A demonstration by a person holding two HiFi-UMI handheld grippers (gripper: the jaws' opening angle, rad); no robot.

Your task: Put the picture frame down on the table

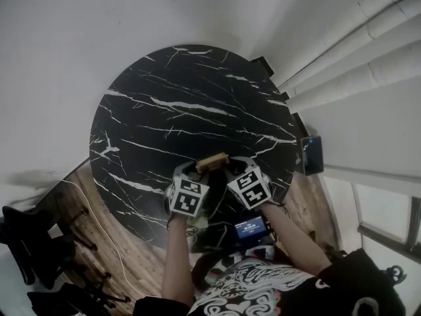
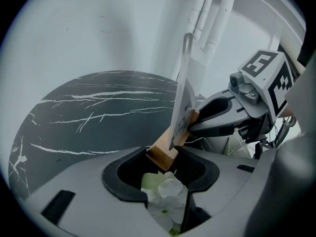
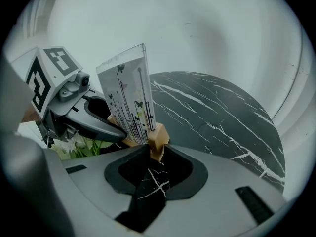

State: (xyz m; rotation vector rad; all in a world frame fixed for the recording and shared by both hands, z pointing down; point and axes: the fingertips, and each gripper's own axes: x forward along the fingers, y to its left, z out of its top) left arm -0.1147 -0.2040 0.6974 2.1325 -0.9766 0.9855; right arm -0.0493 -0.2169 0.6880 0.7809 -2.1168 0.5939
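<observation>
The picture frame is a clear panel (image 3: pixel 129 95) printed with thin flowers and butterflies, standing upright in a light wooden base (image 1: pixel 212 162). It is held over the near edge of the round black marble table (image 1: pixel 191 110); whether it touches the top I cannot tell. My left gripper (image 2: pixel 165 157) is shut on one end of the wooden base (image 2: pixel 163 156), with the panel (image 2: pixel 181 88) seen edge-on. My right gripper (image 3: pixel 157 149) is shut on the other end of the base (image 3: pixel 158 138). In the head view the left gripper (image 1: pixel 192 171) and right gripper (image 1: pixel 233 167) flank the base.
White flowers (image 2: pixel 165 191) lie below the left gripper, off the table's near edge. A small lit screen (image 1: pixel 250 228) sits near the person's body. A dark device (image 1: pixel 312 155) stands right of the table. Black chairs (image 1: pixel 33 249) and a white cable (image 1: pixel 99 222) are on the wooden floor at left.
</observation>
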